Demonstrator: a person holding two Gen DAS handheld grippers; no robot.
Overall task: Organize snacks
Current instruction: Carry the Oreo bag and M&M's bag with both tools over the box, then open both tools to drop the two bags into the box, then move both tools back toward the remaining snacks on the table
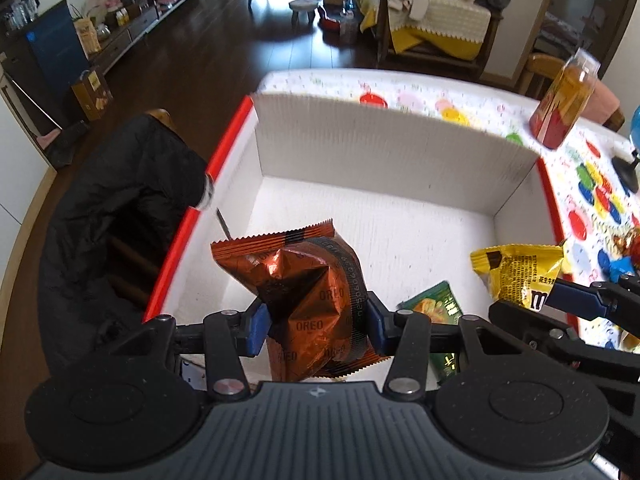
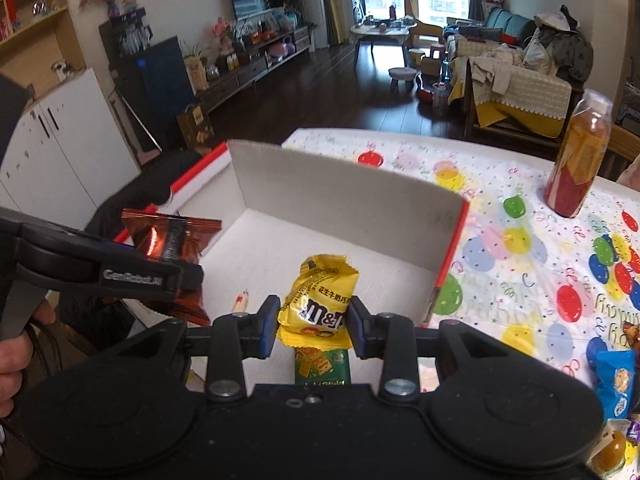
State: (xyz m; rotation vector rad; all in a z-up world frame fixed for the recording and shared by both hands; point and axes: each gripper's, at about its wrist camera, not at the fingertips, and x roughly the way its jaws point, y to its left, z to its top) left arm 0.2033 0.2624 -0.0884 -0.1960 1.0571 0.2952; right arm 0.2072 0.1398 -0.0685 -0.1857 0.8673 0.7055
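Left tool (image 1: 316, 326) pinching Oreo pack (image 1: 308, 292), right tool (image 2: 312, 326) pinching M&M's bag (image 2: 320, 300); green packet (image 2: 322, 366) half hidden beneath.

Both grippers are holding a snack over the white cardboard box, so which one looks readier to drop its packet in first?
Probably the right gripper: its yellow M&M's packet hangs over the white cardboard box, just above a green packet. The left gripper holds its orange Oreo packet nearer the red-edged side wall.
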